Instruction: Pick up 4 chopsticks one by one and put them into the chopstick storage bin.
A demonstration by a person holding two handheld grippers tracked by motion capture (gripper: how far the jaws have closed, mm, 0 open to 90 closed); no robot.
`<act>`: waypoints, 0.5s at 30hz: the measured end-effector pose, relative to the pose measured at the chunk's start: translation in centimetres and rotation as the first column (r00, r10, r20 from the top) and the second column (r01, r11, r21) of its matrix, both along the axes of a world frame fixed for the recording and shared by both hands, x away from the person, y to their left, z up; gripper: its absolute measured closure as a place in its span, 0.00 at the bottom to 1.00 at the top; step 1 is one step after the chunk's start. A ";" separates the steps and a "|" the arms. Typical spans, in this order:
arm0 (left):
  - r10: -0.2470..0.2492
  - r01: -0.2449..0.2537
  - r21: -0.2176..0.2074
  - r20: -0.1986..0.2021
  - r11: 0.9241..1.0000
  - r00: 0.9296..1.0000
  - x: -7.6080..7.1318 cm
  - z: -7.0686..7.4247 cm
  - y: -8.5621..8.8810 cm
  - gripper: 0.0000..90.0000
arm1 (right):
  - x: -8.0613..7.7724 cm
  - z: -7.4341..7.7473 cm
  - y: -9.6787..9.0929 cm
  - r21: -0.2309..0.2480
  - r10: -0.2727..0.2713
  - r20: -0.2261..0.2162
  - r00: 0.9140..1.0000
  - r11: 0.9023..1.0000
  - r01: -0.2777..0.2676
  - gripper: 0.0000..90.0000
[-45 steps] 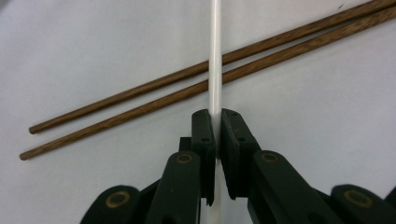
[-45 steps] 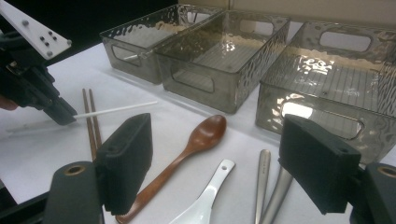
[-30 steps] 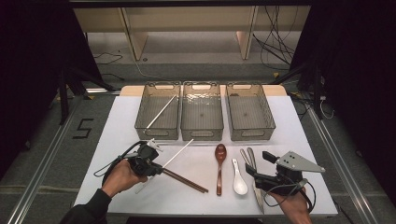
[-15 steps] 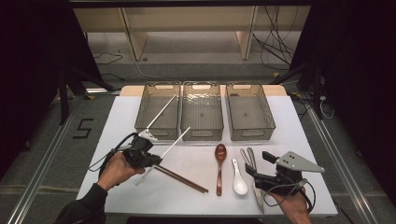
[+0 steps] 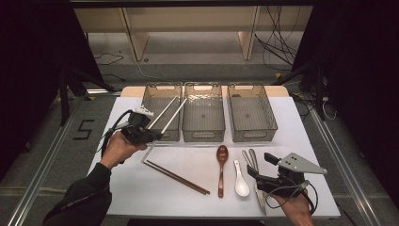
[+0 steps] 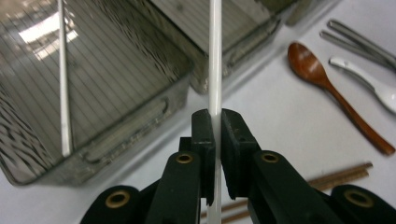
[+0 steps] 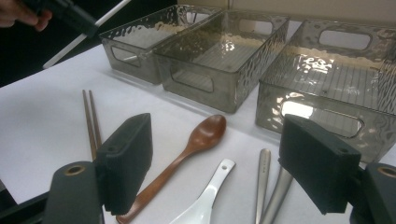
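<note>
1. At the far left, my left gripper (image 5: 151, 135) was clamped tight on a white chopstick (image 5: 173, 117), lifted off the white table (image 5: 306, 122). In the left gripper view the stick (image 6: 215, 70) ran straight up between the two closed jaws.

2. The held chopstick's long axis pointed forward and to the right from the jaws, its far tip over the near edge between the left bin (image 5: 162, 113) and the middle bin (image 5: 203, 115). A second white chopstick (image 5: 162, 114) already leaned inside the left bin, nearly parallel to mine. I judged the next move turned on this: the tip had to swing left, to lie over the left bin beside its twin.

3. Further right on the table lay the brown chopsticks (image 5: 178, 177), a wooden spoon (image 5: 221, 165), a white ceramic spoon (image 5: 240, 181) and two metal utensils (image 5: 251, 160) beside it.

4. The right bin (image 5: 251, 113) held nothing I could make out.

5. At the far right, my right gripper (image 5: 258, 165) rested low with jaws spread wide, holding nothing, pointing at the spoons. The left hand (image 5: 117, 148) was clearly the nearer one to the left bin.
</note>
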State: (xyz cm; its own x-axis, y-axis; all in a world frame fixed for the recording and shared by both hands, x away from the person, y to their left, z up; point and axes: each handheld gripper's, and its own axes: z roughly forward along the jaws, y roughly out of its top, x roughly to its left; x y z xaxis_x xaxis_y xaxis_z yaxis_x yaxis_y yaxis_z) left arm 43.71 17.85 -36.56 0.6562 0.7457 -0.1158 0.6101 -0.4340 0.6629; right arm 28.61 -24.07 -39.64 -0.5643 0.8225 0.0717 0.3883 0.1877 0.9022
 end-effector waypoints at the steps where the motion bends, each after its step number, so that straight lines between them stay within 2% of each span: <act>1: 0.003 -0.003 -0.001 0.007 1.000 1.000 0.3 0.3 0.0 0.93 | 0.0 0.0 0.0 0.001 0.000 -0.002 1.000 1.000 0.000 0.30; 5: 0.028 -0.028 -0.009 0.037 1.000 0.999 1.8 1.0 0.2 0.93 | 0.0 0.0 -0.1 0.002 -0.002 0.000 1.000 1.000 0.002 0.30; 15: 0.090 -0.088 -0.028 0.073 0.996 0.993 5.7 1.9 0.3 0.93 | 0.1 0.0 -0.1 0.004 -0.001 0.001 1.000 1.000 0.001 0.30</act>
